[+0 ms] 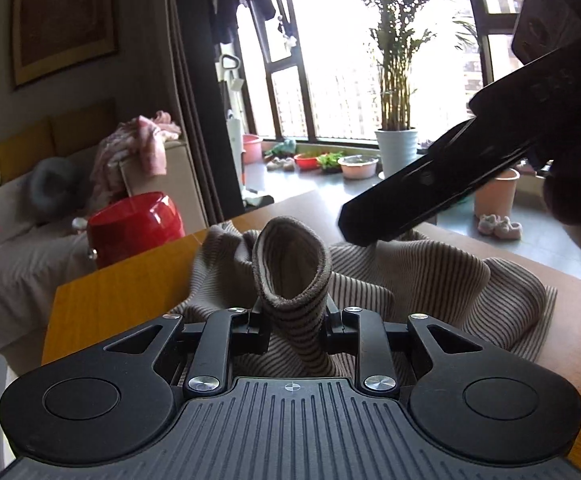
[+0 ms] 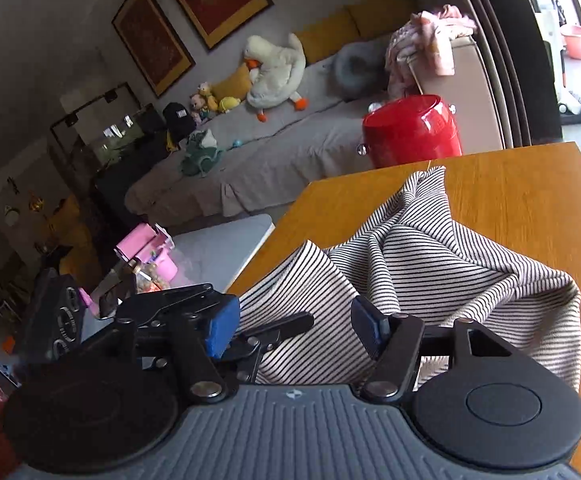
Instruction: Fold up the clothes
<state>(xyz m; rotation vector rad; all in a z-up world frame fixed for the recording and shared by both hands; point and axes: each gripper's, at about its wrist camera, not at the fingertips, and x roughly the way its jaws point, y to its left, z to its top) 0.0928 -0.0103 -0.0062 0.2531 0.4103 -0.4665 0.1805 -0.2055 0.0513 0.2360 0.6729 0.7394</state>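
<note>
Striped garment [image 1: 430,280], crumpled on bench [image 1: 122,292]: left gripper [image 1: 294,316] pinching a raised fold, right gripper [image 2: 290,332] spread, empty; folding barely begun; next, flatten cloth.

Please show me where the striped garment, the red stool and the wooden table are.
striped garment [image 1: 290,280]: left wrist view, raised cuff fold.
red stool [image 2: 410,132]: right wrist view, glossy side.
wooden table [image 2: 522,192]: right wrist view, bare top.
</note>
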